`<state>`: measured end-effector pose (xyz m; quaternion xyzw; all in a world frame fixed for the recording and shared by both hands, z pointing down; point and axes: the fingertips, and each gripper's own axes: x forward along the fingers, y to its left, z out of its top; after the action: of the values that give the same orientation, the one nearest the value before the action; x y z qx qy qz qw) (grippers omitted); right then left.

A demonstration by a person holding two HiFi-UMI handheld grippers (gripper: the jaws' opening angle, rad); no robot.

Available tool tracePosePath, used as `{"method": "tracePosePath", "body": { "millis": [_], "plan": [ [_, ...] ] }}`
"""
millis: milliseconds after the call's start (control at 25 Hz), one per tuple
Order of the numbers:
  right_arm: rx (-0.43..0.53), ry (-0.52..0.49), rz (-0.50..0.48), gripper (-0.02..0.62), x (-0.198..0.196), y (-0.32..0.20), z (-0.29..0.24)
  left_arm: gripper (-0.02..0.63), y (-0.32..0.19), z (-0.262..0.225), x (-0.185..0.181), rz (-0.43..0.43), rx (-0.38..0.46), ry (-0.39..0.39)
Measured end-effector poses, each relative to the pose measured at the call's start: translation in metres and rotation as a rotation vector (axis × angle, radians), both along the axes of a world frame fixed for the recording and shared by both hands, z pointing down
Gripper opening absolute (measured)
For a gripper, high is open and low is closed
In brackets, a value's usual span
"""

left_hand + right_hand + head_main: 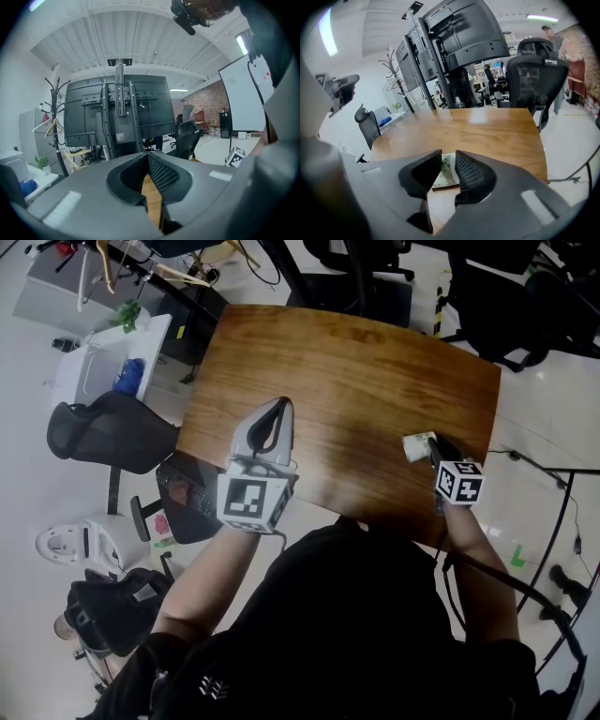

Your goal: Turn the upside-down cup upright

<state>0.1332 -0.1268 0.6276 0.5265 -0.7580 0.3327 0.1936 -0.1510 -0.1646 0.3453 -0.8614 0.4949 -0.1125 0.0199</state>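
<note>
I have the right gripper (448, 153) angled down over the wooden table (375, 371), close to its right-hand edge and towards the side nearest me. The cup (446, 171) sits between its jaws. It is a pale paper cup printed with green leaves, and both pads (471, 173) lie against its sides across a narrow gap, so I read this as a light pinch on the cup rather than an empty claw. From the head view the cup shows as a small whitish shape just beyond the gripper's tip, resting on or just above the wood. I cannot tell from either view which end of it is up. The right marker cube (459, 482) sits just behind it, above my forearm. My left gripper (280, 403) hovers well apart from the cup, over the left half of the table and pointing nearly level. Its jaws meet at the tips with nothing in them, and only a thin wedge of bare tabletop shows between them in its own view. Its marker cube (251, 501) faces up at me. Past the far edge of the table stands a large dark screen on a stand (117, 112), with a coat rack (54, 112) to its left and a black office chair (536, 75) at the table's far right corner.
</note>
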Motion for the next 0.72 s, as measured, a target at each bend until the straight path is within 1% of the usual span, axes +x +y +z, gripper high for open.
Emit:
{"method": "tracePosePath", "body": {
  "millis": [160, 280, 360, 480, 560, 720],
  "plan": [
    [0.059, 0.105, -0.083, 0.064, -0.006, 0.005, -0.015, 0.0, -0.002, -0.002, 0.009, 0.024, 0.01, 0.006],
    [0.115, 0.21, -0.179, 0.05, -0.017, 0.011, -0.026, 0.0, -0.003, -0.002, 0.014, 0.034, 0.009, 0.018],
    [0.141, 0.249, -0.214, 0.036, -0.023, 0.015, -0.032, 0.0, -0.003, -0.002, 0.016, 0.037, 0.009, 0.021],
    [0.162, 0.27, -0.213, 0.01, -0.026, 0.016, -0.036, 0.0, -0.003, -0.001, 0.018, 0.039, 0.006, 0.027],
    [0.169, 0.272, -0.209, 0.008, -0.027, 0.015, -0.036, 0.0, -0.003, -0.001, 0.018, 0.037, 0.006, 0.031],
    [0.142, 0.273, -0.225, 0.008, -0.031, 0.018, -0.029, 0.0, -0.004, 0.0, 0.015, 0.027, 0.004, 0.027]
  ]
}}
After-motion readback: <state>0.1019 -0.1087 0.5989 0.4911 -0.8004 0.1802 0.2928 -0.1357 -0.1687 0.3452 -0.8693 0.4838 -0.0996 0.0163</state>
